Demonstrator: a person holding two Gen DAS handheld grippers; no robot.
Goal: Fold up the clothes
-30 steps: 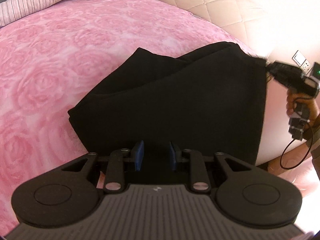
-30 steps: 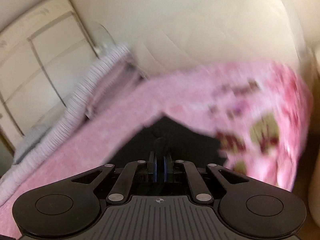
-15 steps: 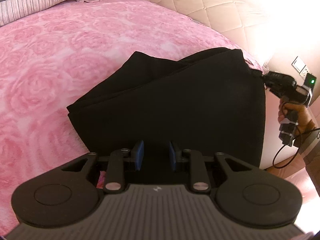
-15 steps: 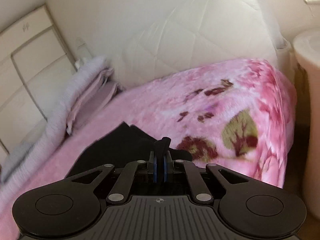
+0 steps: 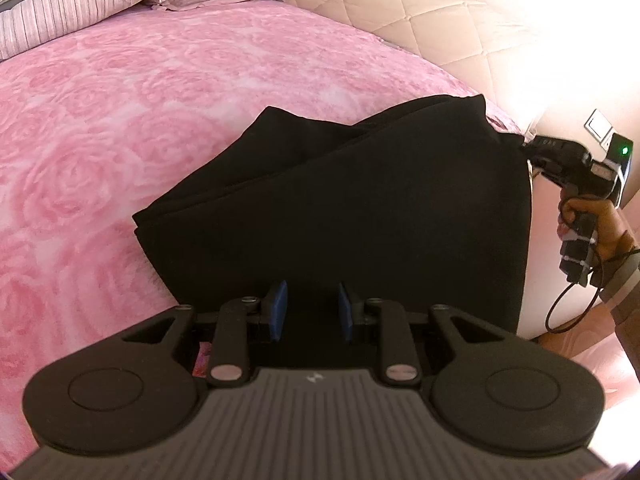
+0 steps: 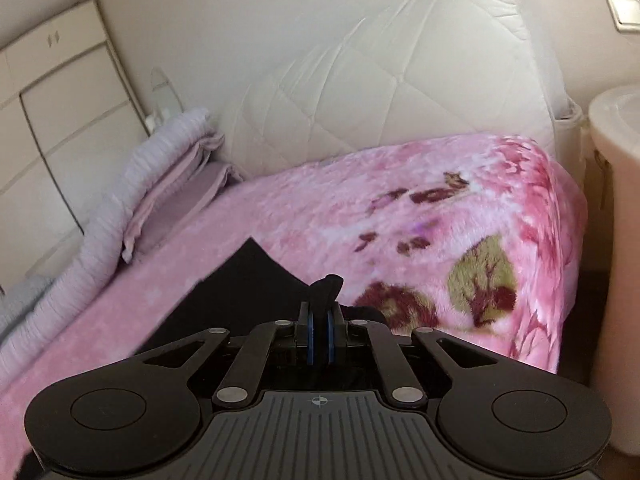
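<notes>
A black garment (image 5: 360, 208) lies folded in layers on the pink rose-patterned bedspread (image 5: 100, 120). My left gripper (image 5: 310, 310) hovers over its near edge, blue pads apart and nothing between them. In the left wrist view my right gripper (image 5: 532, 146) sits at the garment's far right corner, held by a hand (image 5: 600, 220). In the right wrist view my right gripper (image 6: 320, 330) is shut on a pinch of the black garment (image 6: 256, 276), a tuft of cloth sticking up past the pads.
Striped pillows (image 5: 60, 12) and folded pink bedding (image 6: 168, 200) lie along the bed's head by a quilted cream headboard (image 6: 380, 92). A white round container (image 6: 616, 240) stands at the bed's right side. A wall switch (image 5: 598, 128) and a trailing cable (image 5: 568, 308) sit near the hand.
My right gripper has carried the garment's corner down and settled near the bed's edge; its view has steadied. The left gripper has stayed open over the near edge.
</notes>
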